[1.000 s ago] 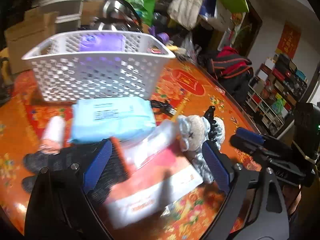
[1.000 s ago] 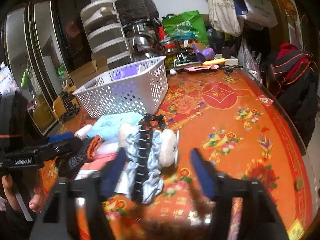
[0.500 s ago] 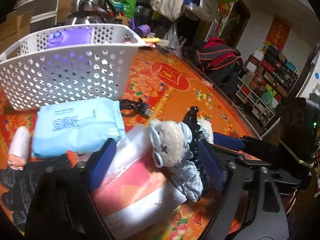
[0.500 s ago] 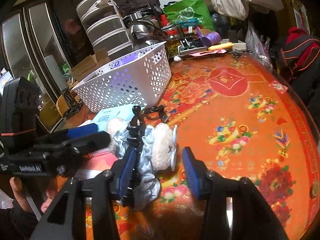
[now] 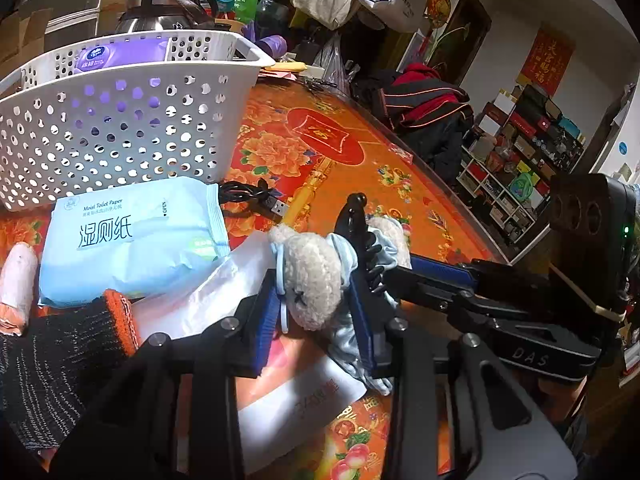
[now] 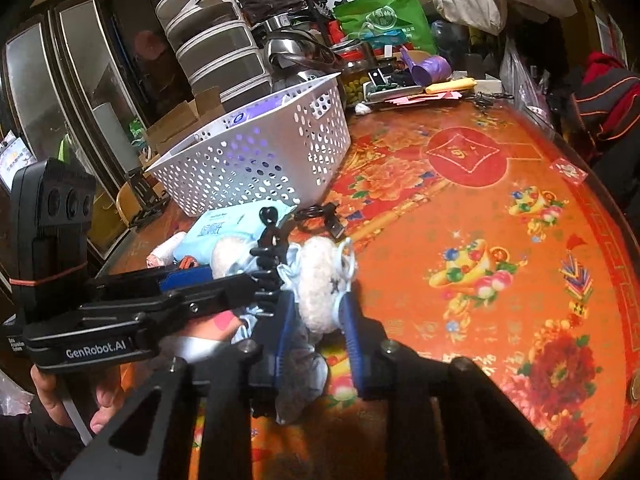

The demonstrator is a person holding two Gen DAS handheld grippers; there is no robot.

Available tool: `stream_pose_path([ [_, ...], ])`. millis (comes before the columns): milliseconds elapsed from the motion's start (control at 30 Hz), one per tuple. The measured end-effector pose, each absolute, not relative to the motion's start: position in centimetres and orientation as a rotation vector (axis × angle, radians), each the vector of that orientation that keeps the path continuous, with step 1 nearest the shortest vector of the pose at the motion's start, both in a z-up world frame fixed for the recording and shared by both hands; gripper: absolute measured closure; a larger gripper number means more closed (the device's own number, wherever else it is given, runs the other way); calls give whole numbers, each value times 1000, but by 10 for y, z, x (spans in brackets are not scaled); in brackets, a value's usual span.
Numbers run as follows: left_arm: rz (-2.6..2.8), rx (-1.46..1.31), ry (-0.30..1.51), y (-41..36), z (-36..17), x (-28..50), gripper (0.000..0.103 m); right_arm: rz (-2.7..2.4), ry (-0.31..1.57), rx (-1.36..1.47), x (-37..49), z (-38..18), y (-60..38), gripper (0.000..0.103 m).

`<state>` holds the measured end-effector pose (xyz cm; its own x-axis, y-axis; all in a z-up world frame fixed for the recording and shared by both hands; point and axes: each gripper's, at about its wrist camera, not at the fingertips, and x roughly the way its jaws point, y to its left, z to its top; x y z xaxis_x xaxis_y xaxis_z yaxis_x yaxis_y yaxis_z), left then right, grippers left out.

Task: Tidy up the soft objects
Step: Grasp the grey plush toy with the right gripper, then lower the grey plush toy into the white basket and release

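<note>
- The fluffy hair clip [image 5: 316,280], a black claw clip with two pale plush puffs and light-blue fabric, is seen lying on a white-and-pink packet [image 5: 304,392] on the desk [image 6: 480,240], in front of the white basket [image 5: 120,128].
- The left gripper [image 5: 316,320] is closed narrow on one puff; its jaws have just been closing, and the blue pads are pressed against the puff's sides.
- The right gripper [image 6: 316,328] is closed narrow on the other puff, its jaws likewise having just been closing with the puff between them.
- The clip's long axis is laid across between the two grippers, so each end is held by the hand nearer to it.
- The basket is placed beyond the clip and toward the left gripper's side, with a purple pack [image 5: 120,54] already inside it.
- The coming move is judged to be a joint lift, carried up and over the near rim.
- A blue wipes pack [image 5: 132,240] and a black knit glove [image 5: 60,360] are left lying beside the packet.
</note>
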<state>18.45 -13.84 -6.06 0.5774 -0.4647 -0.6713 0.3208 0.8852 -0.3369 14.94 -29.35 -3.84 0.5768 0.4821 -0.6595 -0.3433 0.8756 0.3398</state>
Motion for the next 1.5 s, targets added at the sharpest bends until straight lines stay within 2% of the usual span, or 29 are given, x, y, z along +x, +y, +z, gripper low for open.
stream_pose_path([
  [100,-461,-191,834,-136,-59,183,74,485,830,161,152,-38,-291,80],
  [267,-472,-193,778,-130,-48,168,76,458,790,99,142,-30,-283,87],
  [600,-480,-256,675,-91,-8,135,76,459,663,10,108,18,-257,88],
  [800,-452,-248,639,-65,38,127,76,488,620,2,102,49,-236,88],
  [1033,-389,-226,611,-34,129,184,76,505,568,-20,145,116,-202,88],
  [1167,-347,-212,623,-21,161,231,76,493,573,-24,193,144,-184,88],
  [1333,-276,-160,650,-22,171,287,76,468,607,-14,249,146,-173,88],
  [1500,-242,-161,683,-26,145,329,76,413,644,-68,293,129,-160,88],
])
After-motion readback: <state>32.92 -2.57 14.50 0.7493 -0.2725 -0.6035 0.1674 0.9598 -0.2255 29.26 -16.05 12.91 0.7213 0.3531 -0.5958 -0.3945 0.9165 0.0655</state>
